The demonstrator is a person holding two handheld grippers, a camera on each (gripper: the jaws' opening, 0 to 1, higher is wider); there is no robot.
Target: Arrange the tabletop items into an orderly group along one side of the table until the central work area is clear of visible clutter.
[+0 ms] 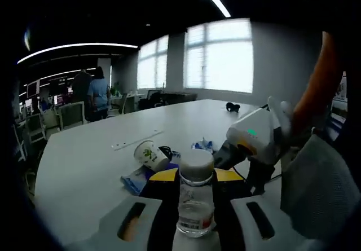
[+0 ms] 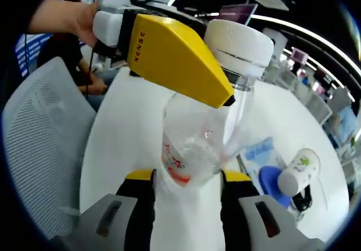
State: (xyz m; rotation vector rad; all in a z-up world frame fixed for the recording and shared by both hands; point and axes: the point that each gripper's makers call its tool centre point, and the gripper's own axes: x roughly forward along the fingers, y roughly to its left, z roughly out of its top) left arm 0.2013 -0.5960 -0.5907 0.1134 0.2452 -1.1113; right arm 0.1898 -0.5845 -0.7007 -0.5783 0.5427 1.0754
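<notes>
A clear plastic bottle (image 1: 196,206) with a white cap (image 1: 196,166) stands between my left gripper's (image 1: 196,176) yellow-tipped jaws, which are shut on it just under the cap. In the right gripper view the same bottle (image 2: 192,149) hangs tilted, held near its neck by the left gripper's yellow jaw. My right gripper (image 2: 188,176) has its jaws on either side of the bottle's labelled lower end, with a thin gap at the left jaw. That right gripper (image 1: 254,135) reaches in from the right in the left gripper view.
On the white table (image 1: 84,161) a paper cup (image 1: 149,155) lies on its side beside a blue packet (image 1: 134,181), a black cable (image 1: 166,149) and a small blue wrapper (image 1: 203,145). A grey chair (image 2: 39,127) stands at the table edge. People stand far off.
</notes>
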